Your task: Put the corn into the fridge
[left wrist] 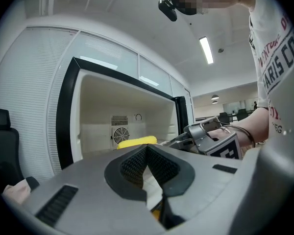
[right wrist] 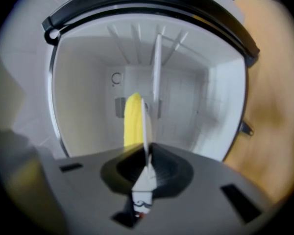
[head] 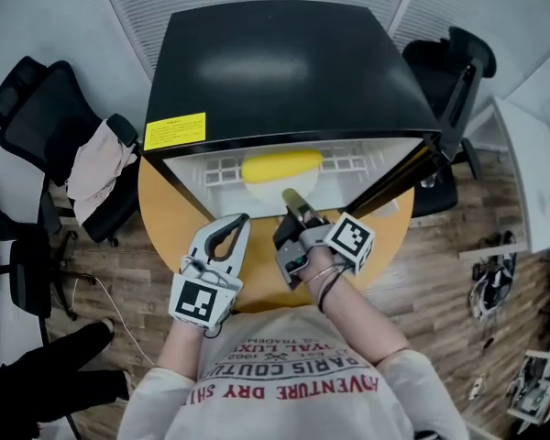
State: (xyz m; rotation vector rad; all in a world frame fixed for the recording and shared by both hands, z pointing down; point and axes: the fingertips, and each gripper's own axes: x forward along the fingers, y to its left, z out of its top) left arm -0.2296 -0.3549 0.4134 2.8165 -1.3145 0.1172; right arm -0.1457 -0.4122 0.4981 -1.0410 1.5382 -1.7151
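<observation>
Yellow corn lying inside open mini fridge, left tool and right tool just outside its opening, both closed, empty.

The shirt, behind the left claw and the right claw, bears red print, upside down in the head view. It reads "PARIS COUTU", "AVENTURE DRY SH", "YAL LUXU", "TRADEM" and "1962", with the lines cut off by folds or the picture's edge. In the left gripper view, "PARIS CO" shows on the same shirt, to the right of the left claw. A yellow label on the fridge top, ahead and left of the left claw, carries black print too small to read. Each claw's cube shows a black-and-white square marker without letters.
</observation>
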